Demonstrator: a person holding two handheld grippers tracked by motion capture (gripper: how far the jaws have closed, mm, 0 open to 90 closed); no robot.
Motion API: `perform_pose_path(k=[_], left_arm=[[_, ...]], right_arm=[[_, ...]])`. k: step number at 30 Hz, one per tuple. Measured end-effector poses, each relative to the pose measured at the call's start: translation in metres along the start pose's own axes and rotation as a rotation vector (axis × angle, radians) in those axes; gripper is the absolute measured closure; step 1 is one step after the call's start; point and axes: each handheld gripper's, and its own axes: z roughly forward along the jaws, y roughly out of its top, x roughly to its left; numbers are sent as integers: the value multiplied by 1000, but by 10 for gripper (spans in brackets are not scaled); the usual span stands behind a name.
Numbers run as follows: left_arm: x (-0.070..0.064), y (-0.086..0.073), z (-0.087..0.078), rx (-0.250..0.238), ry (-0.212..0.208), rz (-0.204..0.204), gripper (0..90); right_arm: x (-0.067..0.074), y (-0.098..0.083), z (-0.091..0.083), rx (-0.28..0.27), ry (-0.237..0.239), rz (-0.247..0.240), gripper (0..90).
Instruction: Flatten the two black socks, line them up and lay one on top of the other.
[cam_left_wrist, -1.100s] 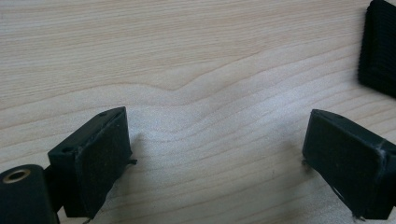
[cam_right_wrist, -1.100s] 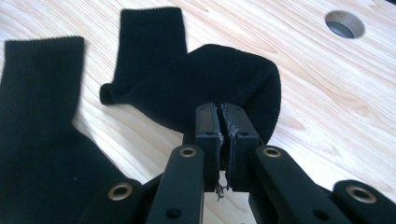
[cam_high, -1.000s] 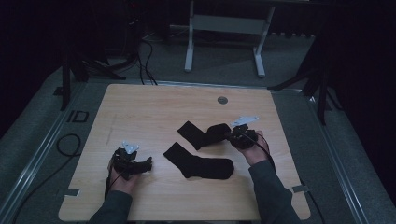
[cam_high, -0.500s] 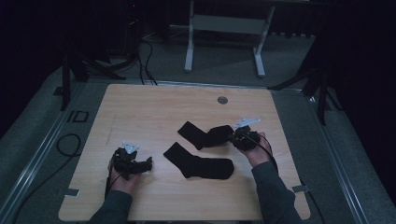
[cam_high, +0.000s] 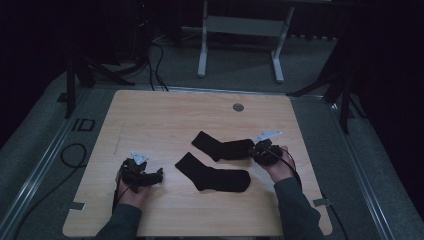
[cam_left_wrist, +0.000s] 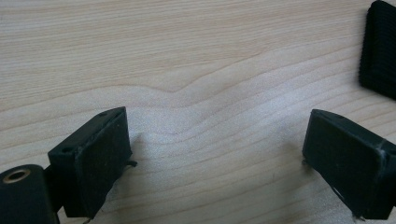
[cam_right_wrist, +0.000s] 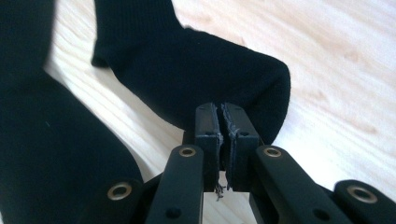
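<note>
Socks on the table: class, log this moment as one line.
left gripper: open, idle | right gripper: shut on far sock | near sock: flat

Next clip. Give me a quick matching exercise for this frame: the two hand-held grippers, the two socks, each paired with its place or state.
Things
1. left hand-held gripper
2. right hand-held gripper
3. far sock
4. near sock

States
A. lies flat mid-table, nothing touching it
B. jaws wide apart over bare wood
C. one end meets the shut jaws
D. jaws pressed together at a sock's edge

Pairs: 1-B, 2-D, 3-C, 4-A
</note>
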Motion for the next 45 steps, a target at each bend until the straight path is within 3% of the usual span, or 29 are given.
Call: perform_pose_path(k=[3,8,15,27,35,42,45], left_arm=[[0,0,0,-1,0,-1,79],[0,0,0,-2,0,-2,79],[0,0,0,-1,0,-1,79],[0,0,0,-1,1,-1,79],[0,0,0,-1,1,-2,79],[0,0,0,-1,0,-2,79],[0,0,0,0,0,-1,79]], right_arm=[[-4,-4,-2,8,-21,15,797],[-4,0,-10,-31,-24,12,704],[7,16,-9,-56,20,-26,665],[30,40,18,-46,88,-78,637],[51,58,46,-24,133,-123,623],[61,72,68,0,152,-138,599],[60,74,80,26,154,-121,585]])
